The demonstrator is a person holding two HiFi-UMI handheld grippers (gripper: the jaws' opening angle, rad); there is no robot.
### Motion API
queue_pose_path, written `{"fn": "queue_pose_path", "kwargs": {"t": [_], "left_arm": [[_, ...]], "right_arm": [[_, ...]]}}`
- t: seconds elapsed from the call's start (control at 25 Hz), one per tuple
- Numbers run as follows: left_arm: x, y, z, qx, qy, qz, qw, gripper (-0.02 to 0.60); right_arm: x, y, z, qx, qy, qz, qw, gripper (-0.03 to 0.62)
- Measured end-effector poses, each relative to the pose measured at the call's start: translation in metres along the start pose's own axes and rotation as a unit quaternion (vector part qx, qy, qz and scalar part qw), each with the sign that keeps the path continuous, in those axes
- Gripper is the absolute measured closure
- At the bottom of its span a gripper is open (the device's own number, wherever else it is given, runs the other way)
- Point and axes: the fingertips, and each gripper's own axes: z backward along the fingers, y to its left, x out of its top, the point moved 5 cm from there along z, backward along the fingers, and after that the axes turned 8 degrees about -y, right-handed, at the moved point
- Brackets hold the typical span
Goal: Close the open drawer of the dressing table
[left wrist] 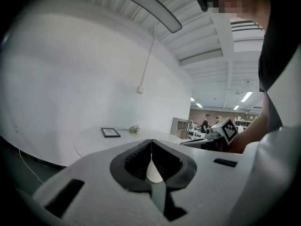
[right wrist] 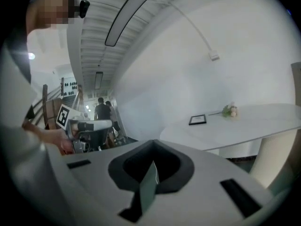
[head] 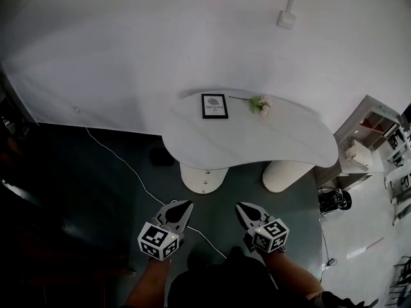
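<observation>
Left claw [head: 186, 205]: jaws together, nothing between them, held low in the head view and pointing toward the dressing table.
Right claw [head: 239, 206]: jaws together, empty, just beside the left one.
Dressing table [head: 270, 143]: white curved surface ahead of both claws, well apart from them, with dark floor [head: 96, 191] between.
Drawer: the rounded pedestal [head: 204, 178] under the surface shows small knobs; I cannot tell whether a drawer is open.
On the surface: picture frame [head: 214, 106] and flower [head: 259, 104] near the wall.
</observation>
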Motion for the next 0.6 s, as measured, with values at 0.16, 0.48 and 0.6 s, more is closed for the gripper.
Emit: {"fn": "queue_pose_path", "kwargs": {"t": [0.16, 0.48, 0.6], "left_arm": [[0.018, -0.031, -0.011, -0.011, -0.024, -0.018, 0.9995, 0.561], [0.049, -0.087, -0.076, -0.002, -0.059, -0.036, 0.9976, 0.518], [0.053, -0.101, -0.097, 0.002, -0.061, -0.042, 0.9973, 0.451]], "right_arm": [[0.028, -0.011, 0.022, 0.003, -0.033, -0.003, 0.999, 0.591], [0.103, -0.056, 0.073, 0.012, -0.096, 0.027, 0.995, 0.592], [0.116, -0.067, 0.088, 0.029, -0.096, 0.025, 0.995, 0.592]]}}
